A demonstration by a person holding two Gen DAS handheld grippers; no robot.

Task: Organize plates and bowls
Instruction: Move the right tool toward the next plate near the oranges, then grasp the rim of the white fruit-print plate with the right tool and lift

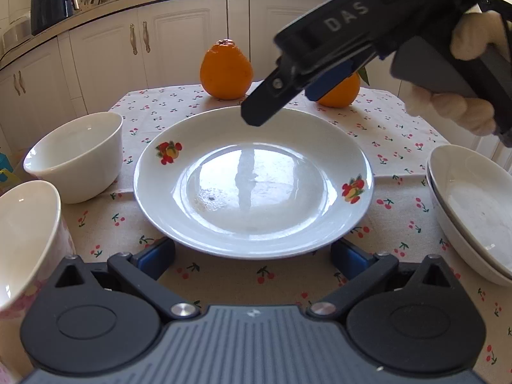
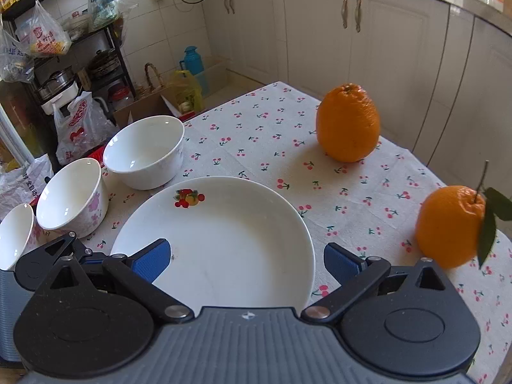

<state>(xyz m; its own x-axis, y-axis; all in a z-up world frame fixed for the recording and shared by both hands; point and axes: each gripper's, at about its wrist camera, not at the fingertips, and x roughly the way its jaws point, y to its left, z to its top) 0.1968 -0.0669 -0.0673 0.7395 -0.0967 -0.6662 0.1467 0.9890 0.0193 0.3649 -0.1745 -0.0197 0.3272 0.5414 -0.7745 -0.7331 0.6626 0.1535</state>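
One fruit-print plate (image 1: 252, 182) flat mid-table, round so no real long axis. Left gripper (image 1: 252, 256) wide open at its near rim, right gripper (image 2: 246, 260) open above it, both empty. Bowls (image 2: 145, 155) at left edge, oranges (image 2: 348, 123) toward far edge.

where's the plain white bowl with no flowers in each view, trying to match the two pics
Left wrist view: the plain white bowl sits at the left edge, left of the fruit-print plate.
Right wrist view: the same bowl is left of centre, beyond the plate and beside the pink-flowered bowl.
Shared landmark: the tall orange standing on the cherry tablecloth.
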